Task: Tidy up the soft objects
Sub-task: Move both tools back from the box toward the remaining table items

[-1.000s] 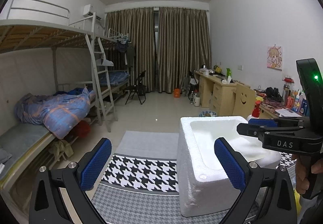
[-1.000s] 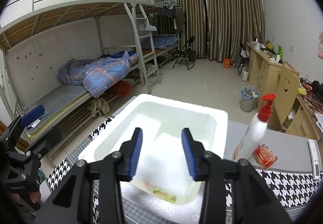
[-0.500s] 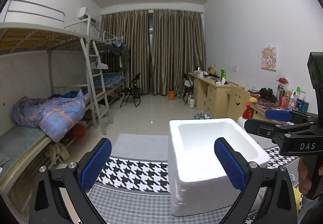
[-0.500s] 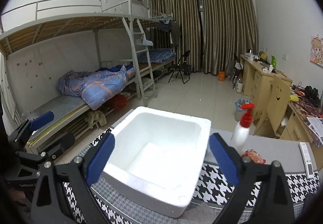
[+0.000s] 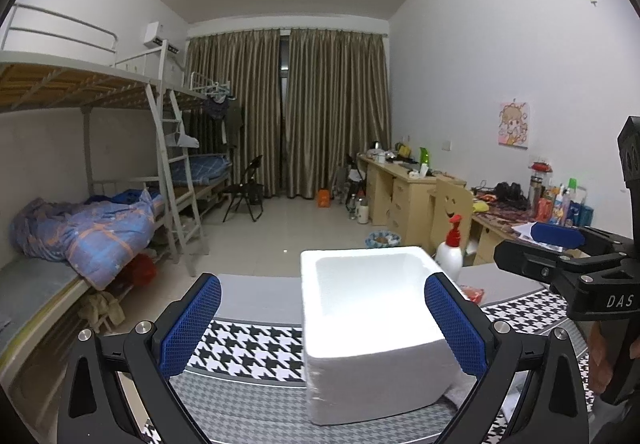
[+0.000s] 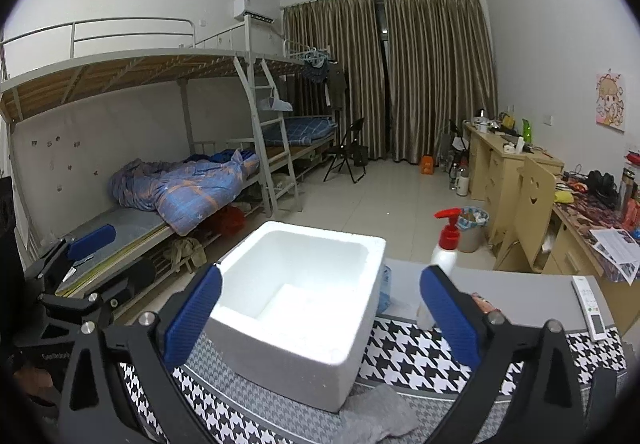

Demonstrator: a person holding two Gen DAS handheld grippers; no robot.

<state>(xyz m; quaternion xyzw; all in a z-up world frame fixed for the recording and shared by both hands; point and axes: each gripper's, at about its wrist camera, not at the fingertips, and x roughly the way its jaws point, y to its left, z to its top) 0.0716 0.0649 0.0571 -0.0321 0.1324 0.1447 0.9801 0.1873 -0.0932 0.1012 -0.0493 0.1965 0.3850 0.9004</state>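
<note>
Backing away from the foam box (image 6: 296,308) with both grippers empty.

Largest first: the white box sits on the checked mat (image 6: 420,356), now farther from both cameras than a second ago, when the right gripper (image 6: 320,308) hung right over its opening. That gripper's jaws have just been opening and stand wide apart with nothing between them, so whatever went in looks delivered. The left gripper (image 5: 324,324) is spread wide too, holding nothing. A grey cloth (image 6: 376,420) lies crumpled against the box's near corner, probably next. Beside the box stands a pump bottle (image 6: 444,252).
</note>
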